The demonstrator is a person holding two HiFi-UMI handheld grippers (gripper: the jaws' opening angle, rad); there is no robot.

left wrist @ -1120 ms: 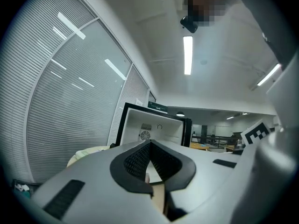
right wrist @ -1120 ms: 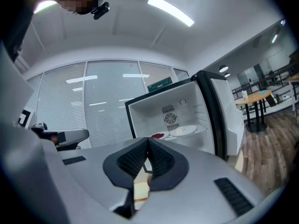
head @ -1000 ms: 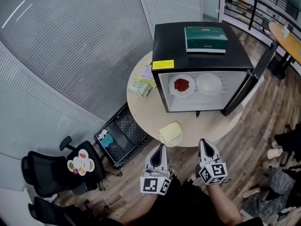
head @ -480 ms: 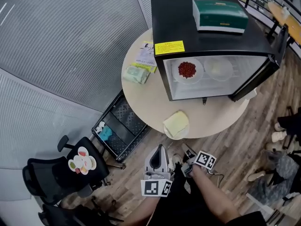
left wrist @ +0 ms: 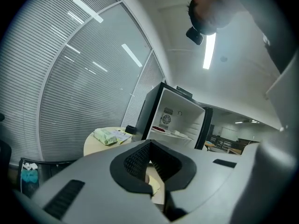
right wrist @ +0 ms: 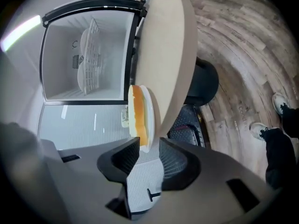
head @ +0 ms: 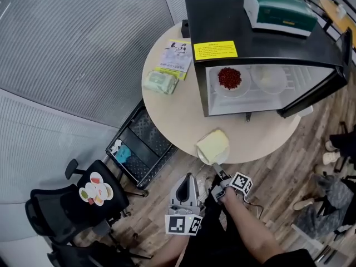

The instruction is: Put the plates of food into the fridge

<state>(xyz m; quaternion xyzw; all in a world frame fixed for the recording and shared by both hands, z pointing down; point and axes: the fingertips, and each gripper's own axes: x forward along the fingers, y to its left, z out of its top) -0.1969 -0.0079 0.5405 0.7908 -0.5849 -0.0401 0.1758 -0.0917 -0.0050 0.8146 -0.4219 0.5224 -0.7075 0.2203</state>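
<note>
The black fridge (head: 261, 35) stands open on the round table (head: 172, 110). On its shelf are a plate of red food (head: 230, 78) and a white plate (head: 268, 78). A plate of yellow food (head: 213, 146) sits at the table's near edge. My right gripper (head: 218, 174) is rolled on its side just below that edge. Its jaws have just been opening and now stand open. In the right gripper view the plate's rim (right wrist: 148, 107) and yellow food (right wrist: 136, 113) lie between the tips of the right gripper (right wrist: 145, 147), with gaps on both sides. My left gripper (head: 188, 177) hangs beside it, shut and empty (left wrist: 150, 143).
A green box (head: 280, 9) lies on top of the fridge, whose door (head: 311, 96) swings out to the right. A tissue pack (head: 162, 81) and a leaflet (head: 179, 53) lie at the table's left. A black wire cart (head: 139, 149) and an office chair (head: 83, 202) stand on the floor at the left.
My right gripper has dropped below the table's edge, rolled onto its side and opened its jaws at the yellow plate's rim. The left gripper has sunk a little. The camera has moved nearer the table.
</note>
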